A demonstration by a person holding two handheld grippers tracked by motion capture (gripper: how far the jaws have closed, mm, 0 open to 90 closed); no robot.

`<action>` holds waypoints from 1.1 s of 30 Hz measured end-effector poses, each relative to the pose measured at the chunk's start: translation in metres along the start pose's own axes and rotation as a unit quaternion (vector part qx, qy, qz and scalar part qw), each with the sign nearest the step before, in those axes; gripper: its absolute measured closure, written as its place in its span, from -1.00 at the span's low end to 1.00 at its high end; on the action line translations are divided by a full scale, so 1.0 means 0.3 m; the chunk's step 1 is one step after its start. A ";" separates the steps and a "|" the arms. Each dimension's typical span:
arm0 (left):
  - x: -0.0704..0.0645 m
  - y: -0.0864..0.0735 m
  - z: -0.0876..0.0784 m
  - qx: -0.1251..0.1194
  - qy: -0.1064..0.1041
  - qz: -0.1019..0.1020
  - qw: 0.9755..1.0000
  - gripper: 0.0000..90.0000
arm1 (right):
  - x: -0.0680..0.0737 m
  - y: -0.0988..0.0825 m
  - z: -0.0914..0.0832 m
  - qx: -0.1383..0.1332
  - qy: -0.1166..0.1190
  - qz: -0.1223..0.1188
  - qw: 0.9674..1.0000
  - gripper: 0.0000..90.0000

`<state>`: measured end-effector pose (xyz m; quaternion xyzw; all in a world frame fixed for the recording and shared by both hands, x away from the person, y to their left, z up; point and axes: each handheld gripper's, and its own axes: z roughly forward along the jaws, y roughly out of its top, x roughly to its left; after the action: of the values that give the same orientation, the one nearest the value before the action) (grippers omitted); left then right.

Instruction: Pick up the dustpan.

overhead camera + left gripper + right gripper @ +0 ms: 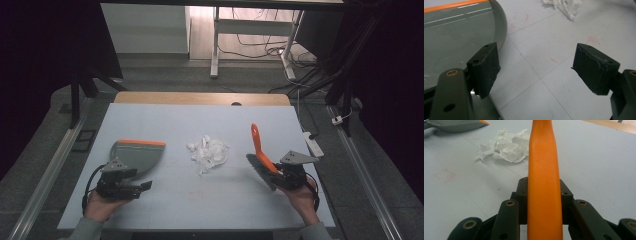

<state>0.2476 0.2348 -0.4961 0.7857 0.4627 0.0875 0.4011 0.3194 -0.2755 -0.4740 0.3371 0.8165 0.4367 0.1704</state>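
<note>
A grey dustpan (135,154) with an orange lip lies on the left of the table. My left gripper (145,186) stands open just on its near side. In the left gripper view the gripper (536,67) has nothing between its jaws and the dustpan (454,32) lies beside the left finger (485,71). A pile of crumpled white paper (209,152) sits mid-table. My right gripper (278,174) is shut on a hand brush (261,150), its orange handle pointing away and upward and its grey bristles down by the table. In the right gripper view the handle (544,165) runs up between the jaws, with the paper (506,147) beyond it.
A pale blue mat (200,200) covers the table, with a wooden strip (200,98) along the far edge. A white power strip (313,143) lies off the right edge. Desk legs and cables stand on the floor beyond.
</note>
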 end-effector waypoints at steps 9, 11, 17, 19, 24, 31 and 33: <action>-0.035 0.015 -0.008 0.008 -0.002 0.022 1.000 -0.51 | 0.001 0.002 -0.001 -0.002 0.001 0.003 1.000 0.56; -0.045 0.024 -0.008 0.013 -0.003 0.030 0.999 -0.51 | -0.002 0.001 0.000 -0.001 0.002 0.004 1.000 0.56; -0.067 0.042 -0.016 0.023 0.002 0.040 0.999 -0.52 | -0.010 0.004 -0.004 -0.006 0.002 0.009 1.000 0.56; -0.071 0.052 -0.022 0.029 0.007 0.037 0.999 -0.52 | -0.013 0.006 -0.004 -0.008 0.003 0.010 1.000 0.56; -0.077 0.109 -0.030 0.067 0.021 0.028 0.997 -0.52 | -0.015 0.007 -0.001 -0.008 0.004 0.010 1.000 0.56; -0.066 0.159 -0.019 0.107 0.044 -0.005 0.993 -0.52 | -0.006 0.012 0.005 -0.005 0.006 0.005 1.000 0.56; -0.049 0.155 -0.017 0.111 0.056 -0.016 0.992 -0.52 | -0.005 0.012 0.006 -0.005 0.006 0.005 1.000 0.56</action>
<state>0.2674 0.2144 -0.4561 0.8115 0.5041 0.0729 0.2864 0.3229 -0.2740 -0.4721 0.3381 0.8135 0.4435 0.1648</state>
